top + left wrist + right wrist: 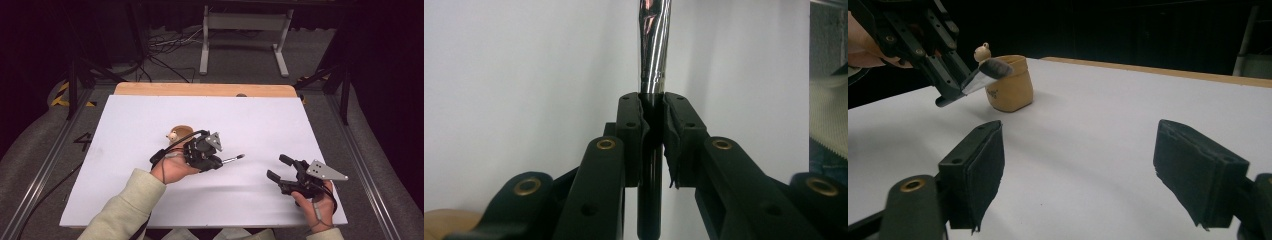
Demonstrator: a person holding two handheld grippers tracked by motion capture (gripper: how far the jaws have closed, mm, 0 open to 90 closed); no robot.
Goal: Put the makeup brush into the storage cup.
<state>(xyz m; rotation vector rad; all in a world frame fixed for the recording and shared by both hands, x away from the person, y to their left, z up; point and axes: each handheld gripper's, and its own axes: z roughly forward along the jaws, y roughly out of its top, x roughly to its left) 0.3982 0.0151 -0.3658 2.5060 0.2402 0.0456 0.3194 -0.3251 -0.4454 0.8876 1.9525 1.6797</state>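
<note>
A brush with a shiny metal ferrule (653, 45) and dark bristles (985, 72) is clamped by its black handle between the pads of my left gripper (653, 107). In the high view that gripper (219, 161) hovers left of centre over the white sheet, and the brush (234, 158) points right. Just behind it stands a tan cup (179, 134) with a small bear figure (981, 51) on its rim. My right gripper (278, 167) rests low at the front right, with its jaws wide apart and nothing between them (1083, 165).
The white sheet (150, 115) covers a wooden table whose far edge (200, 89) shows at the back. Beyond it stand a metal frame (245, 30) and loose cables on the floor. Rails run along both sides of the table.
</note>
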